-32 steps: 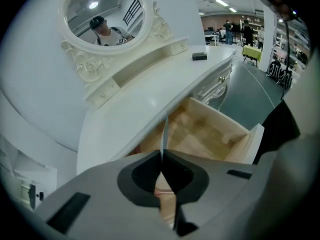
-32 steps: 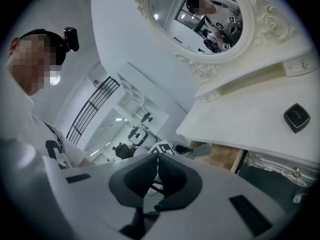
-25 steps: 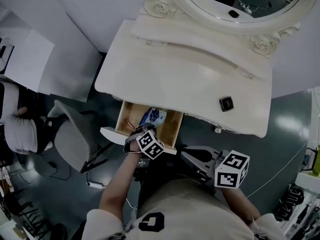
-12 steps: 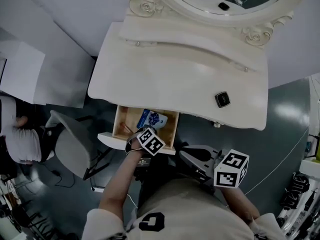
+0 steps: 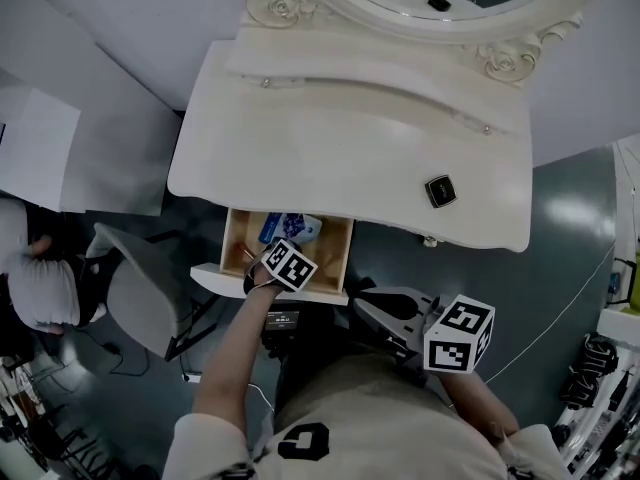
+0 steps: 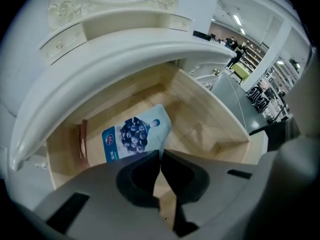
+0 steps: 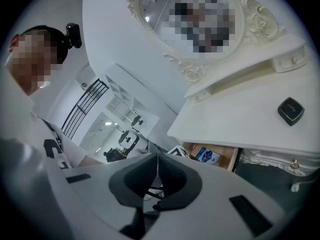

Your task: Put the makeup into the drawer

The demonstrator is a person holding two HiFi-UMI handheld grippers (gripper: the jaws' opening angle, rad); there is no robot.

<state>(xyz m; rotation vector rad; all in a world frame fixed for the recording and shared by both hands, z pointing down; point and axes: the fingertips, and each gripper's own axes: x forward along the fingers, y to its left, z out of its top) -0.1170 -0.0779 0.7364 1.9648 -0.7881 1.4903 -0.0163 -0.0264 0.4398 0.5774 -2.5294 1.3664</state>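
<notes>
The wooden drawer (image 5: 236, 244) of the white dressing table (image 5: 330, 138) stands pulled out. A blue sachet with a berry picture (image 6: 134, 135) slants into it, and its near corner runs into the seam of my left gripper (image 6: 161, 154), which is shut on it. In the head view that gripper (image 5: 288, 264) points steeply down over the drawer's front half, just below the sachet (image 5: 288, 227). A thin copper-coloured stick (image 6: 82, 143) lies at the drawer's left side. A black compact (image 5: 439, 190) sits on the tabletop to the right. My right gripper (image 5: 362, 305) hangs shut and empty in front of the table.
A grey chair (image 5: 140, 288) stands left of the drawer, with a seated person (image 5: 40, 283) beyond it. An ornate oval mirror (image 5: 420, 8) rises at the table's back. A second drawer knob (image 5: 430, 240) shows under the table edge on the right.
My left gripper has sunk and tipped further down over the drawer, its cube now nearer the sachet. The right gripper has kept still. The head view has shifted a little.
</notes>
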